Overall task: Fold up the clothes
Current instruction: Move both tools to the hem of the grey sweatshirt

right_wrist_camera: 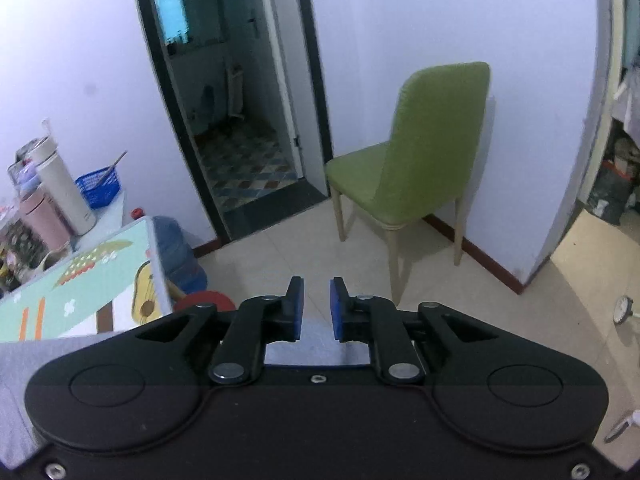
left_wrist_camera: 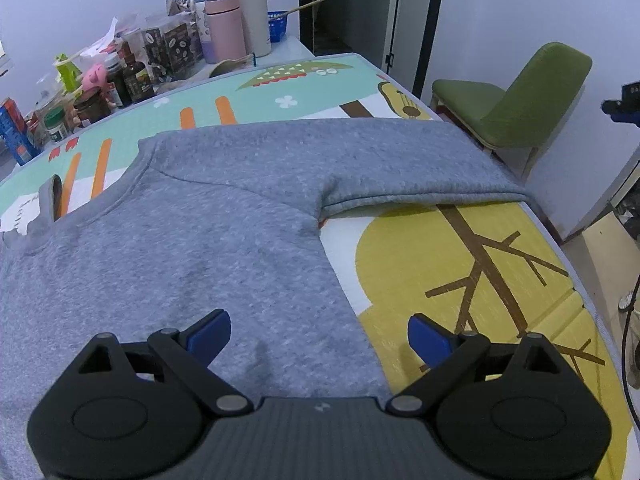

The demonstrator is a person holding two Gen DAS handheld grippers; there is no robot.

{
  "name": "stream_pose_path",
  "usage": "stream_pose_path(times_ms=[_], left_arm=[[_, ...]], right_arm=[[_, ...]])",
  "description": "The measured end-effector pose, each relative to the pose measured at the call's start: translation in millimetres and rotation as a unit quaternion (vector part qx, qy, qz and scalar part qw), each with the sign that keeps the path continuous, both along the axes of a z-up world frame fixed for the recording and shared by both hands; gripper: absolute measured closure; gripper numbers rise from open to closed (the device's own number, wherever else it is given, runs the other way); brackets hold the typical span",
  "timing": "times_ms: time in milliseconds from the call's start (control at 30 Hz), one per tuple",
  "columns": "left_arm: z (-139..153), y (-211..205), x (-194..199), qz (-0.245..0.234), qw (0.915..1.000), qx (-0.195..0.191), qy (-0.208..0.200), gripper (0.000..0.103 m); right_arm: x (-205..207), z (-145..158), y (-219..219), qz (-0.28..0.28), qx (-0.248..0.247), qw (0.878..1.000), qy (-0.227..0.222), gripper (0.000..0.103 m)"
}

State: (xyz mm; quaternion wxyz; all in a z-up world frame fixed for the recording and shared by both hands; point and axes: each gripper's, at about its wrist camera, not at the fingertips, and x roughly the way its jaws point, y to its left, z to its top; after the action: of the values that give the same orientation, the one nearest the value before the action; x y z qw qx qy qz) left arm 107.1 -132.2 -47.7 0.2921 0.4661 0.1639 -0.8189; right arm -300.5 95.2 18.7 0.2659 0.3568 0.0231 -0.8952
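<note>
Wide-spread blue fingers of my left gripper (left_wrist_camera: 319, 334) hang over the soft grey sweater's (left_wrist_camera: 180, 248) side edge to grab it, while my right gripper (right_wrist_camera: 317, 307) waits nearly closed, holding nothing.

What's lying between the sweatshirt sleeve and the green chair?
Left wrist view: only the play mat's edge. The grey sweatshirt sleeve reaches it; the green chair stands beyond.

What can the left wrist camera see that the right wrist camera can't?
Only the left wrist view shows the grey sweatshirt spread flat, one sleeve stretched sideways, under the wide-open left gripper. Only the right wrist view shows the bathroom doorway, the water jug and the narrowly open right gripper. Both show the green chair and the patterned mat.
</note>
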Motion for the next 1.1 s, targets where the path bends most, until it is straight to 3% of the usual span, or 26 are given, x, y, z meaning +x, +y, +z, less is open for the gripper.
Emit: stream_pose_path(times_ms=[300, 533, 800, 1100], left_arm=[[8.6, 10.0, 11.4, -0.009, 0.9997, 0.017, 0.013, 0.006], [10.9, 21.1, 33.2, -0.012, 0.9998, 0.015, 0.009, 0.006], [21.2, 24.1, 75.8, 0.007, 1.0, 0.002, 0.006, 0.006], [33.4, 22.8, 148.4, 0.027, 0.9996, -0.007, 0.007, 0.006]], right_arm=[[26.9, 12.5, -19.9, 0.056, -0.016, 0.998, -0.034, 0.089], [65.3, 12.0, -33.8, 0.084, 0.004, 0.996, -0.036, 0.085], [129.8, 6.8, -50.9, 0.127, 0.023, 0.99, -0.051, 0.082], [229.4, 7.7, -59.7, 0.16, 0.044, 0.984, -0.059, 0.081]])
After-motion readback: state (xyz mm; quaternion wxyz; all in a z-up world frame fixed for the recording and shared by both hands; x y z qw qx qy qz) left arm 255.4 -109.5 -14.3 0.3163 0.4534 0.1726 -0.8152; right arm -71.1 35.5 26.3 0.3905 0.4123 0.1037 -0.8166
